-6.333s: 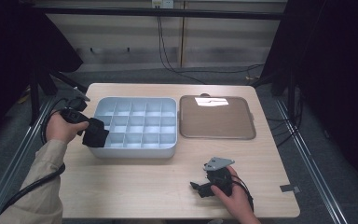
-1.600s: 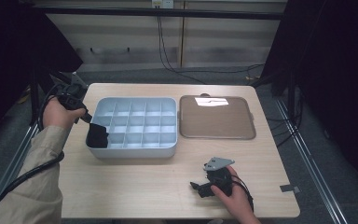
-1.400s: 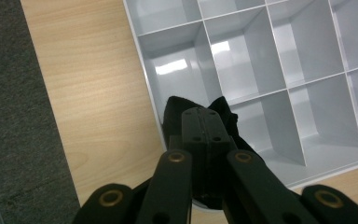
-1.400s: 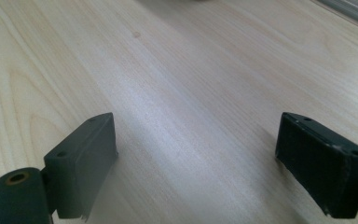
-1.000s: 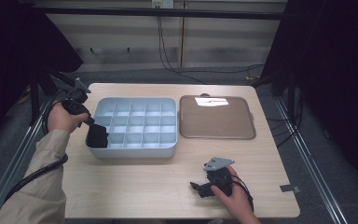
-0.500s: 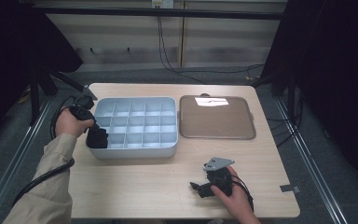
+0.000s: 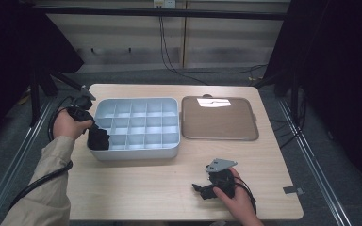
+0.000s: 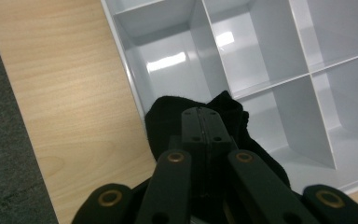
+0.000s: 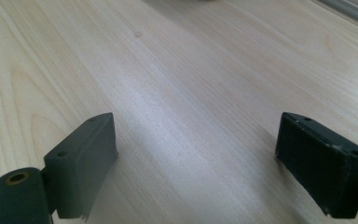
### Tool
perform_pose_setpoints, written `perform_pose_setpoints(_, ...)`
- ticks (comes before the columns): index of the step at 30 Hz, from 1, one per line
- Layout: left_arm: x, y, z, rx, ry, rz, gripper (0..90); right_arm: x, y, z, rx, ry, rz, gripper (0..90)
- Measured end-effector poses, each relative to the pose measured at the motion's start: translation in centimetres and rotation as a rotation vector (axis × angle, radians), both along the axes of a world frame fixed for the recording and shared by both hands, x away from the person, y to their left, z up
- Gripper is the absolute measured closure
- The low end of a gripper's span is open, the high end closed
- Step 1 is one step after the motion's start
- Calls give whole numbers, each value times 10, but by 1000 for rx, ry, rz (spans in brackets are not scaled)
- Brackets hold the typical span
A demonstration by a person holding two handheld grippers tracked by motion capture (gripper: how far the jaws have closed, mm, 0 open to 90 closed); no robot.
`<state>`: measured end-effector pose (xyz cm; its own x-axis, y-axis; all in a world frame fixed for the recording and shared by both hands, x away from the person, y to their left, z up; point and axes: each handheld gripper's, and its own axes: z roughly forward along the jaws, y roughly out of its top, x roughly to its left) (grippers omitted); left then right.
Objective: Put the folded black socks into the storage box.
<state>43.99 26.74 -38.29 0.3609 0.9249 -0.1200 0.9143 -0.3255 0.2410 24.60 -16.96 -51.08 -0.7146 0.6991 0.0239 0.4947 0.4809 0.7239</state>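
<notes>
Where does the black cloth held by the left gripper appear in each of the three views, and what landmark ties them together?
High view: the black cloth hangs at the near-left corner of the grey divided tray, under the left gripper.
Left gripper view: bottom centre, bunched around the shut jaws, over the tray's corner compartment.
Right gripper view: not in it; bare wooden table between open jaws.
Shared landmark: the wooden table.

High cam overhead facing fwd-down on table (image 7: 160, 188), gripper cams close-up, left shares divided tray (image 7: 136, 125).
</notes>
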Motion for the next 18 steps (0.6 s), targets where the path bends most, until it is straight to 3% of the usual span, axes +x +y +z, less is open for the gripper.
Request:
perform_pose_setpoints(14, -3, 2, -12, -13, 29, 16, 900, 0, 0, 0, 0, 0, 0, 117)
perform_pose_setpoints(18, -4, -1, -18, 0, 31, 10, 900, 0, 0, 0, 0, 0, 0, 118)
